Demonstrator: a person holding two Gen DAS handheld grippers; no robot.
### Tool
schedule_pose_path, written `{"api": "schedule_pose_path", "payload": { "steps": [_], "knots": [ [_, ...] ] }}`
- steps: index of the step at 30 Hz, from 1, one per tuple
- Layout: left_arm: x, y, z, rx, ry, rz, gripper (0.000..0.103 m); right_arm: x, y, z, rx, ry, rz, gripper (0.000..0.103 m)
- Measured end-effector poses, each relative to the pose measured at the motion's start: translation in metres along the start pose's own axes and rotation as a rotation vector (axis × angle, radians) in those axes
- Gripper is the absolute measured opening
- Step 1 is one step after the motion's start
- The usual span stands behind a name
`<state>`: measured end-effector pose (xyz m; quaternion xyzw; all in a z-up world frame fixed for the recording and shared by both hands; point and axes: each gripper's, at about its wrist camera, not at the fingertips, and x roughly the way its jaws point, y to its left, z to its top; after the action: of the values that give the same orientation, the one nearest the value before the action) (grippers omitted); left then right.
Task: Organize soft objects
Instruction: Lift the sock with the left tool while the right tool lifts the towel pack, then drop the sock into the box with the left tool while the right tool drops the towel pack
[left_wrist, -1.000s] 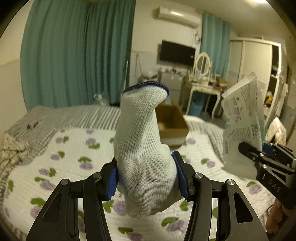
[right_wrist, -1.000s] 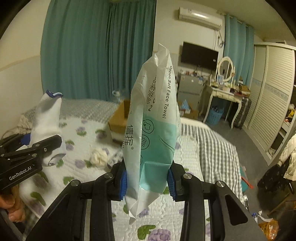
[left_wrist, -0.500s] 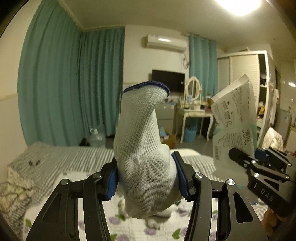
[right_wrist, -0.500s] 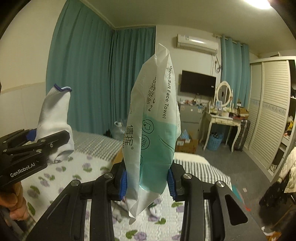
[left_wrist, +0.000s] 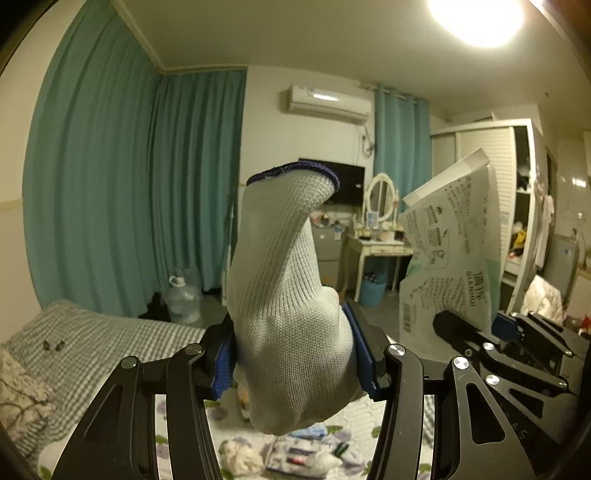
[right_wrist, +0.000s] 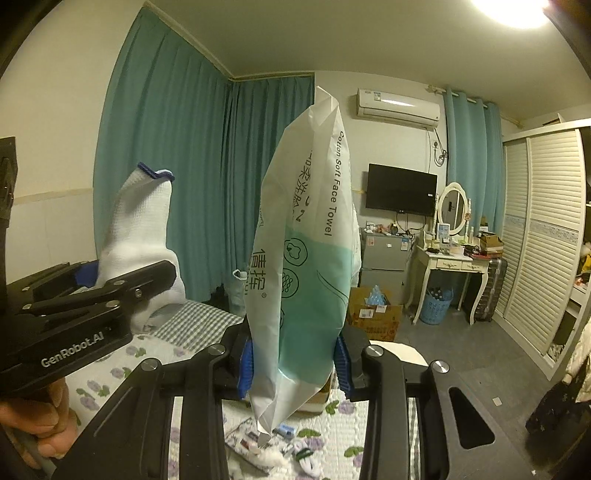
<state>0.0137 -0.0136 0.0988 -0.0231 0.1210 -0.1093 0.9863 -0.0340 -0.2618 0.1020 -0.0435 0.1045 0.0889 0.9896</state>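
Pinching the limp knitted glove (left_wrist: 284, 317) low in my left hand-held gripper (left_wrist: 291, 354) and the light, crinkly face towel pack (right_wrist: 306, 266) near its bottom in my right hand-held gripper (right_wrist: 293, 363), I hold both upright above the bed (right_wrist: 147, 354).

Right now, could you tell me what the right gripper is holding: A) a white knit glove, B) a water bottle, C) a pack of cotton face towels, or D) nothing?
C: the right gripper is shut on the white-and-green towel pack, while the glove sits in the left gripper.
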Motion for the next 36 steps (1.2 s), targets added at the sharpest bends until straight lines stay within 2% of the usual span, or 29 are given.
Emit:
{"api": "schedule_pose_path", "payload": {
  "steps": [8,15,21,28,36],
  "knots": [
    [0.067,0.013,0.001,-0.023,0.063,0.028,0.052,0.058,-0.016,0.002,0.004,0.020,0.001,0.035],
    [0.141,0.014,-0.010,-0.023,0.153,0.036,0.052,0.134,-0.028,-0.011,-0.002,0.095,0.011,0.035],
    [0.206,0.016,-0.039,-0.018,0.269,0.047,0.052,0.200,-0.032,-0.044,-0.004,0.191,0.037,0.035],
    [0.277,0.026,-0.083,-0.033,0.423,0.076,0.052,0.280,-0.038,-0.100,-0.009,0.353,0.057,0.035],
    [0.316,0.031,-0.121,-0.025,0.548,0.088,0.052,0.340,-0.035,-0.153,-0.014,0.509,0.090,0.036]
  ]
}}
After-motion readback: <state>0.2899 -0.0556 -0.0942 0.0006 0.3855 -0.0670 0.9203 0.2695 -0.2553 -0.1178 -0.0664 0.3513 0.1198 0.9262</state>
